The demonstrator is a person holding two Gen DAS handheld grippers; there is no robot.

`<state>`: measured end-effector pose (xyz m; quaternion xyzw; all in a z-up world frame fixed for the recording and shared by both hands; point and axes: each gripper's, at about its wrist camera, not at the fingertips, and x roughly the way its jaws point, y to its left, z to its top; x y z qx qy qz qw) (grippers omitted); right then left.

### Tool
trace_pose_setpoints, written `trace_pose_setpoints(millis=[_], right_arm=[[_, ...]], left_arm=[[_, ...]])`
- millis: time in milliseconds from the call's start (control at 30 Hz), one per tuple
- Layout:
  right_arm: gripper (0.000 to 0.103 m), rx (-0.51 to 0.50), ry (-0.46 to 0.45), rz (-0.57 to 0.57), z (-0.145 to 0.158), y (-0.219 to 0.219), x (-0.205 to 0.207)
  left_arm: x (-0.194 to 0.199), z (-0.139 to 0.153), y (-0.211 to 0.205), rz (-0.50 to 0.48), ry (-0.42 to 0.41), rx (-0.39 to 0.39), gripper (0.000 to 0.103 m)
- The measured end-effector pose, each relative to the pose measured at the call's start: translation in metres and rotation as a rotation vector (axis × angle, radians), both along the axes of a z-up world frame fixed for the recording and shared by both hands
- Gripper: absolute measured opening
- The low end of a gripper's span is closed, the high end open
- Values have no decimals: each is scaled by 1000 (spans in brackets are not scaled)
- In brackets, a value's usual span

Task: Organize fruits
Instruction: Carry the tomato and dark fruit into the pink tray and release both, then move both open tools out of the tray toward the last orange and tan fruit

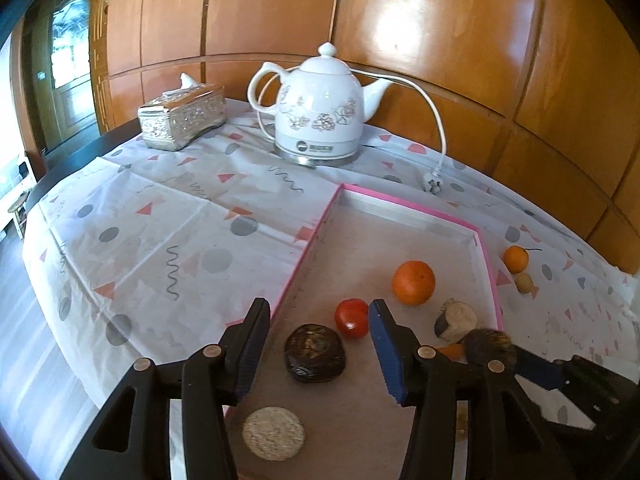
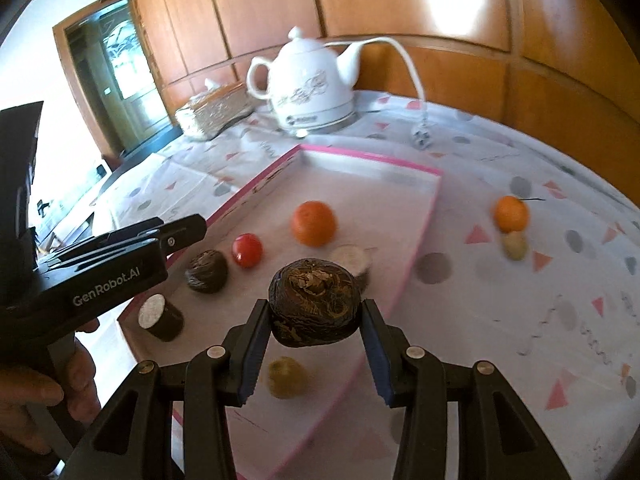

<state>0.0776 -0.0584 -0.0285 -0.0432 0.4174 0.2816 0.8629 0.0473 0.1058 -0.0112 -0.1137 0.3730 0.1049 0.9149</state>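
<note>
Fruit (image 2: 314, 306), dark and wrinkled, is clamped in my right tongs (image 2: 316, 344); left tongs (image 1: 316, 354) stand open, empty. I lower it gently into the tray (image 2: 372, 157).

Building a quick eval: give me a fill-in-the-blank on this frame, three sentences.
1. The right tool is shut on a ____ wrinkled fruit.
2. The small red fruit lies inside the ____-rimmed tray.
3. The left tool holds ____.

Missing words: dark brown; pink; nothing
</note>
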Motion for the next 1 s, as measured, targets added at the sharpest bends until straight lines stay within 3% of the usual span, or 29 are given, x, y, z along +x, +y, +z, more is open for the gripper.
trace_pose_setpoints(millis=[300,1000], right_arm=[[51,23,7,27,-1,7,-7],[51,28,-38,-173,5,-52,5]], left_arm=[[-1,-1,-7,-23,2,-5,53],[1,7,-57,-155,-8,32,53]])
